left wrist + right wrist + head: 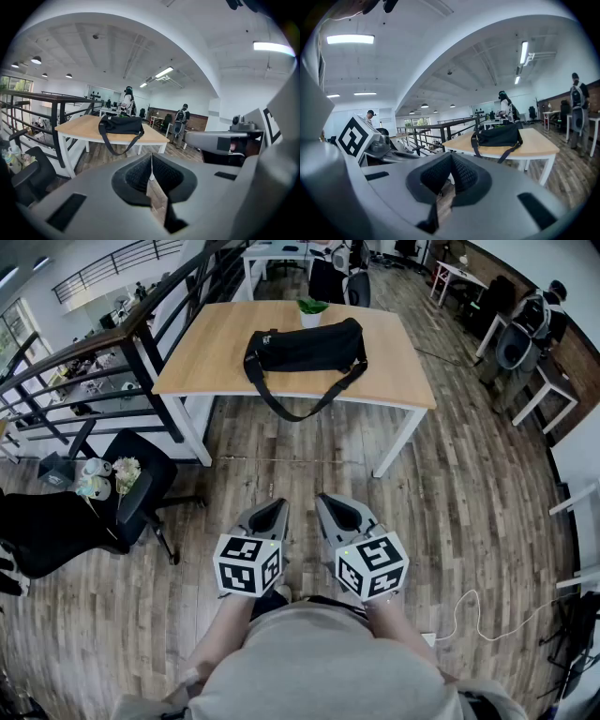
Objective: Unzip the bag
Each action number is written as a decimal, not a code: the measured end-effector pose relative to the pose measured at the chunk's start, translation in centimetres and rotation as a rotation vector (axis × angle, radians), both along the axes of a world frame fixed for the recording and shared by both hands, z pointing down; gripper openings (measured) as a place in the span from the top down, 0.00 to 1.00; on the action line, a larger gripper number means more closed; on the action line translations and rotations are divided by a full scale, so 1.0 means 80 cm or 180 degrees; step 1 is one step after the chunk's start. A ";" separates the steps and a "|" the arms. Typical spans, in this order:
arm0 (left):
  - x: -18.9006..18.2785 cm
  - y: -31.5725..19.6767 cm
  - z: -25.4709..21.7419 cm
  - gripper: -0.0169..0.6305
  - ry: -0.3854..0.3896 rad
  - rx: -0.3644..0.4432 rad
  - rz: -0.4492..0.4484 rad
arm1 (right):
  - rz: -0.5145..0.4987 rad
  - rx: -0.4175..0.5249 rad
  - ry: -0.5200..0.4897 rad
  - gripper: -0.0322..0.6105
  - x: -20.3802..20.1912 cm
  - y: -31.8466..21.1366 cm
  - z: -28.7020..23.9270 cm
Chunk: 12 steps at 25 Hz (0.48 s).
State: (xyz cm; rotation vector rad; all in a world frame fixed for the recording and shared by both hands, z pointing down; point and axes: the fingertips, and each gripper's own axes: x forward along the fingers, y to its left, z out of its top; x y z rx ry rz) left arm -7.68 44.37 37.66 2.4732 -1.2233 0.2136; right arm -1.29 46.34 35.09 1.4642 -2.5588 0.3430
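Observation:
A black duffel bag [306,347] lies on a light wooden table [216,345] far ahead of me, its shoulder strap [298,409] drooping over the table's front edge. The same bag [120,125] appears small in the left gripper view and, as the bag [498,135], in the right gripper view. My left gripper [274,509] and right gripper [332,503] hang side by side close to my body, well short of the table. Both are shut with nothing between the jaws. The zip is too far off to make out.
A black office chair [141,484] stands at the left below the table. A dark metal railing [84,357] runs along the left. A small potted plant [311,310] sits behind the bag. People stand by desks at the far right [534,320]. A white cable [478,610] lies on the wooden floor.

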 end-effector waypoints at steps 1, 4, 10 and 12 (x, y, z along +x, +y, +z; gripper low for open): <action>-0.002 0.000 0.001 0.94 -0.0020 0.0006 -0.0015 | 0.0005 0.0002 0.0001 0.95 0.000 0.000 0.001; -0.004 -0.001 0.002 0.94 -0.0038 0.0016 -0.0042 | 0.0021 0.0002 -0.0007 0.95 0.000 0.001 0.002; 0.013 0.006 0.002 0.94 -0.0085 0.0032 0.0128 | 0.0029 -0.0022 -0.0052 0.95 0.005 0.007 0.003; 0.019 0.010 0.003 0.94 -0.0084 0.0052 0.0166 | 0.0019 -0.0014 -0.0084 0.95 0.008 0.011 0.004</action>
